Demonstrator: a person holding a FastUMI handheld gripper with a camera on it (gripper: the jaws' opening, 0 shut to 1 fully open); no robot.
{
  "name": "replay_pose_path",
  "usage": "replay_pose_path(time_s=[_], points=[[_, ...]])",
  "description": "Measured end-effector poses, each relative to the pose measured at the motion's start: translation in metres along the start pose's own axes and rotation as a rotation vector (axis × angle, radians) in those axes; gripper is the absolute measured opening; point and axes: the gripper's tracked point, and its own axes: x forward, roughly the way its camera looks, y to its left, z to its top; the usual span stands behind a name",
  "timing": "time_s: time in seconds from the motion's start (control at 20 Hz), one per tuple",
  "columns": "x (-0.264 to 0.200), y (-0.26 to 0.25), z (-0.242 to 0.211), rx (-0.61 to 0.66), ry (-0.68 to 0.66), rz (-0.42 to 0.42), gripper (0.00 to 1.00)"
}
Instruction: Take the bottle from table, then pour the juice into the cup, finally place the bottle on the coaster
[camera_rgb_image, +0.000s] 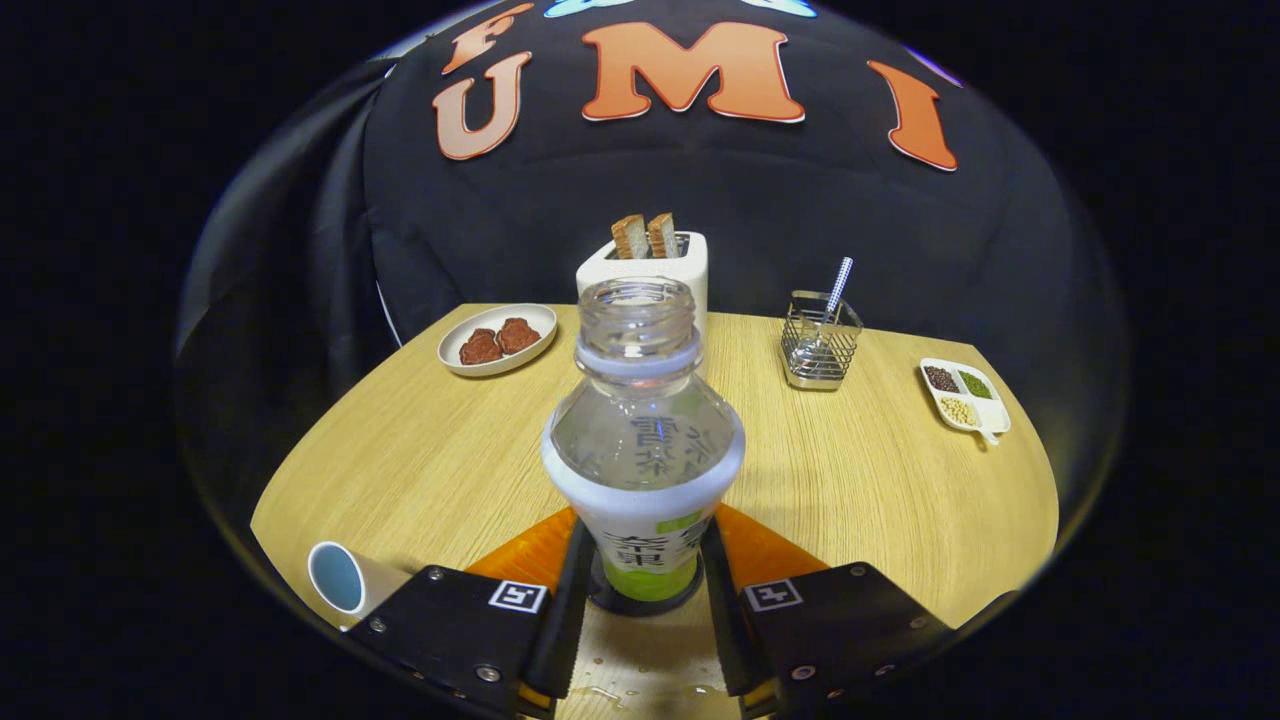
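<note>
A: What's in the bottle (643, 440)?
B: It's clear plastic, uncapped and upright on a dark round coaster (640, 598). The gripper (640, 585) has its fingers clamped on the base.
A: The cup (342, 580)?
B: On its side beside the left finger.
A: Beyond?
B: Toaster (650, 268) holding bread, plate (497, 340), wire basket (820, 342), divided dish (965, 398) of beans on the wooden table (420, 450).

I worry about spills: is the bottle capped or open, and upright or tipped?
Open and upright. The bottle stands between the fingers with its bare threaded neck and no cap; the gripper is shut on it.
</note>
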Motion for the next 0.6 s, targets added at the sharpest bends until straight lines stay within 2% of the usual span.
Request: replay_pose_path(time_s=[0.35,0.5,0.6], points=[[-0.001,0.001,-0.008,-0.048,0.005,-0.023,0.65],[-0.006,-0.002,-0.009,-0.041,0.005,-0.048,0.91],[-0.015,-0.006,-0.009,-0.022,0.015,-0.065,0.97]])
